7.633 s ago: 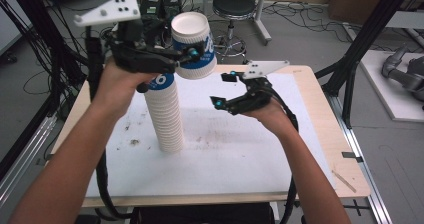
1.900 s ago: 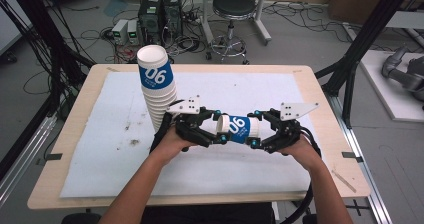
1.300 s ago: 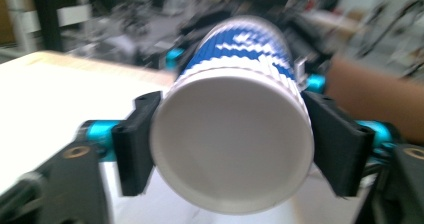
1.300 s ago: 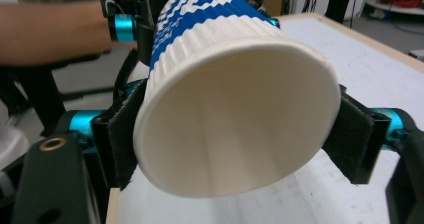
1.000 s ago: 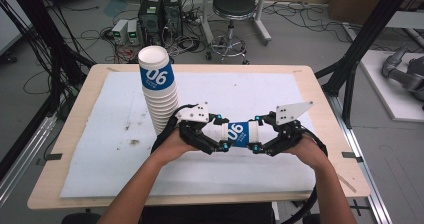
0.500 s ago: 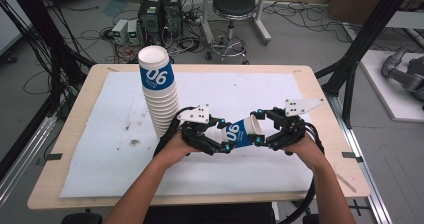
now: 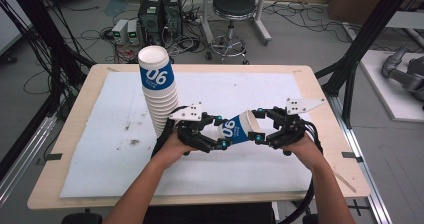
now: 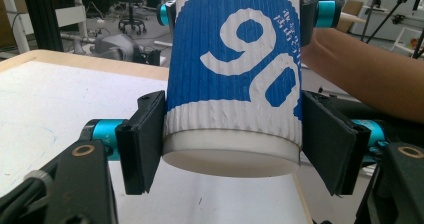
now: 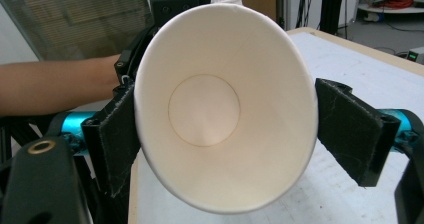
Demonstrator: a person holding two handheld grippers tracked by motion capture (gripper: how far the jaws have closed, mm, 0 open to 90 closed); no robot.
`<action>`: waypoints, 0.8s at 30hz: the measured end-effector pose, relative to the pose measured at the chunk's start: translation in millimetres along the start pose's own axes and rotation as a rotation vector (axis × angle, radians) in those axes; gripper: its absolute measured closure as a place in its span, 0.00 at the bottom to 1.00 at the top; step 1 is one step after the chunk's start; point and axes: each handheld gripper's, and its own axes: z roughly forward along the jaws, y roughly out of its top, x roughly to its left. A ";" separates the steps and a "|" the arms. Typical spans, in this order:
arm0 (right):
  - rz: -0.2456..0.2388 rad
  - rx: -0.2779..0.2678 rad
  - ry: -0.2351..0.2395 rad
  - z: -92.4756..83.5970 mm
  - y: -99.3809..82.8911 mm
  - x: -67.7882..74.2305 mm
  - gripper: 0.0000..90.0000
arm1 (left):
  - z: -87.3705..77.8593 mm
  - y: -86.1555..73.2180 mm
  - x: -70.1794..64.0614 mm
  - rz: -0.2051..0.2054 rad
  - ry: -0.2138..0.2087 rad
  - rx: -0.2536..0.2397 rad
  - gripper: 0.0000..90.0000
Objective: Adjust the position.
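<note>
We held a single paper cup on its side between both tools above the white mat, its long axis running hand to hand. The left gripper was clamped across its base end; the right gripper faced the open rim, left pad touching, right pad just apart. The tall cup stack stood near the left hand, with a stool and cables beyond the wooden table.

I see a paper cup with a ribbed, matt outside and smooth inside. The pads look like rough black foam. The wooden table carries a matt white sheet.
</note>
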 end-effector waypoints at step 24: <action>-0.036 -0.038 -0.054 8.1 11.5 10.6 0.21 | 12.6 -4.6 -4.4 -0.006 0.026 0.047 0.34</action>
